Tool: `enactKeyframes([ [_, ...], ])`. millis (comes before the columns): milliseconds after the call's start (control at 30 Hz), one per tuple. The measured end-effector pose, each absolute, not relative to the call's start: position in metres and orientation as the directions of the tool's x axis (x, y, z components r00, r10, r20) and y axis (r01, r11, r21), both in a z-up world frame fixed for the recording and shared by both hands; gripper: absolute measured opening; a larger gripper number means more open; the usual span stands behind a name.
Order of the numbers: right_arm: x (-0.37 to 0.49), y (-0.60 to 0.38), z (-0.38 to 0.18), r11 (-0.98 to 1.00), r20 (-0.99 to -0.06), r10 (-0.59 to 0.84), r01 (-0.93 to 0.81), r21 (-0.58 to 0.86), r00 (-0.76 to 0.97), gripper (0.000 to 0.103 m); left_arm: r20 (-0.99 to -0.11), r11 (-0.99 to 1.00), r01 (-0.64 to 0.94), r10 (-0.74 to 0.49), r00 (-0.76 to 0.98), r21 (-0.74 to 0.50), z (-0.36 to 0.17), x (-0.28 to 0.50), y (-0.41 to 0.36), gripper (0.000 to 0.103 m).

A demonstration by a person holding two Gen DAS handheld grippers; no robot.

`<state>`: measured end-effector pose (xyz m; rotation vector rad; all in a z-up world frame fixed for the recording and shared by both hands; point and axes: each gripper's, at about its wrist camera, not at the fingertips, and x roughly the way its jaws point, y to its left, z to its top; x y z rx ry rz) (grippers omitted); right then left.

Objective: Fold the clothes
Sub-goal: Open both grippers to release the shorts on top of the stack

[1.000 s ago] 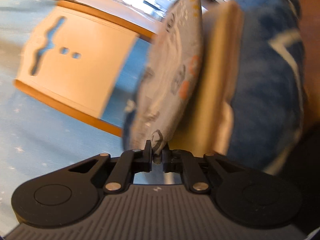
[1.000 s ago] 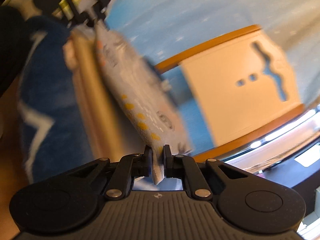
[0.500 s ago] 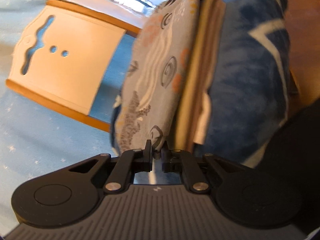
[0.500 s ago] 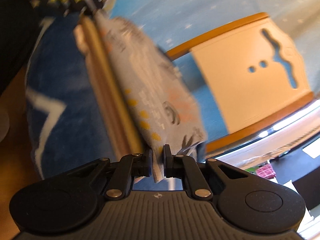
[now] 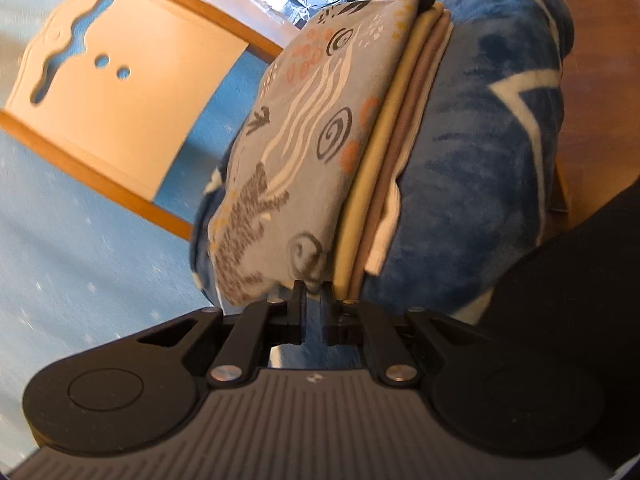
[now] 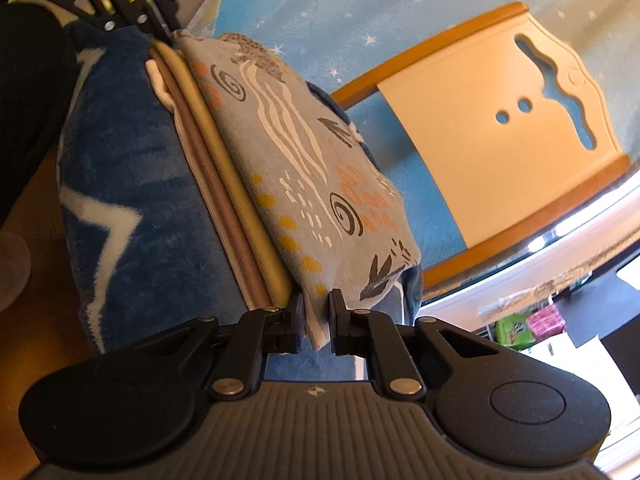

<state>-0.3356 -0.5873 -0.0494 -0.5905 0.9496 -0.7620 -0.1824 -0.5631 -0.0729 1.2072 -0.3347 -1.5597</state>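
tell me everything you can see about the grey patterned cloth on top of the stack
The grey patterned cloth is soft fabric printed with white wavy stripes, dark spirals, and orange and yellow dots. It is folded into a flat pad and lies on top of thin tan and beige folded pieces, above a blue star-print blanket. The left gripper holds one end between narrowly parted fingers; the right gripper pinches the opposite end.
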Motion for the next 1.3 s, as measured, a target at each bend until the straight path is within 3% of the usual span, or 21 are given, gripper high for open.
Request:
enactKeyframes([
  [200,-0.342,-0.575,-0.016,0.663,-0.481,-0.747,0.46,-0.591,0.459,0.007,-0.496,-0.299,0.708,-0.865,0.082,0.64,-0.049,-0.161,-0.553,0.005],
  [400,-0.346,-0.619,0.01,0.726,-0.526,-0.652,0.649,-0.225,0.547,0.008,-0.469,-0.297,0.742,-0.883,0.027,0.601,-0.027,-0.17,-0.571,0.006],
  [433,-0.347,-0.627,0.012,0.727,-0.53,-0.634,0.667,-0.163,0.562,0.009,-0.469,-0.309,0.732,-0.883,0.016,0.608,-0.027,-0.175,-0.574,0.01],
  [533,-0.348,-0.645,0.005,0.723,-0.569,-0.59,0.689,-0.057,0.572,0.011,-0.505,-0.353,0.721,-0.863,-0.004,0.597,-0.035,-0.185,-0.584,0.012],
  [600,-0.349,-0.651,-0.005,0.728,-0.627,-0.55,0.685,-0.035,0.552,0.012,-0.548,-0.387,0.717,-0.836,-0.008,0.579,-0.042,-0.188,-0.588,0.009],
  [733,-0.353,-0.653,-0.002,0.721,-0.628,-0.54,0.693,-0.001,0.56,0.012,-0.562,-0.402,0.716,-0.827,-0.017,0.57,-0.039,-0.187,-0.583,0.01],
  [967,-0.346,-0.667,-0.001,0.694,-0.6,-0.545,0.717,0.069,0.585,0.014,-0.501,-0.329,0.795,-0.865,-0.036,0.51,-0.007,-0.178,-0.608,0.014],
  [1067,-0.346,-0.667,-0.013,0.696,-0.629,-0.534,0.716,0.052,0.565,0.014,-0.547,-0.362,0.813,-0.835,-0.065,0.456,-0.013,-0.181,-0.625,0.015],
  [1200,-0.352,-0.665,-0.014,0.695,-0.639,-0.531,0.718,0.047,0.556,0.014,-0.615,-0.436,0.781,-0.784,-0.086,0.447,-0.032,-0.19,-0.623,0.001],
  [1300,-0.351,-0.669,-0.001,0.692,-0.631,-0.536,0.72,0.051,0.56,0.014,-0.606,-0.436,0.773,-0.791,-0.084,0.461,-0.03,-0.189,-0.618,0.004],
])
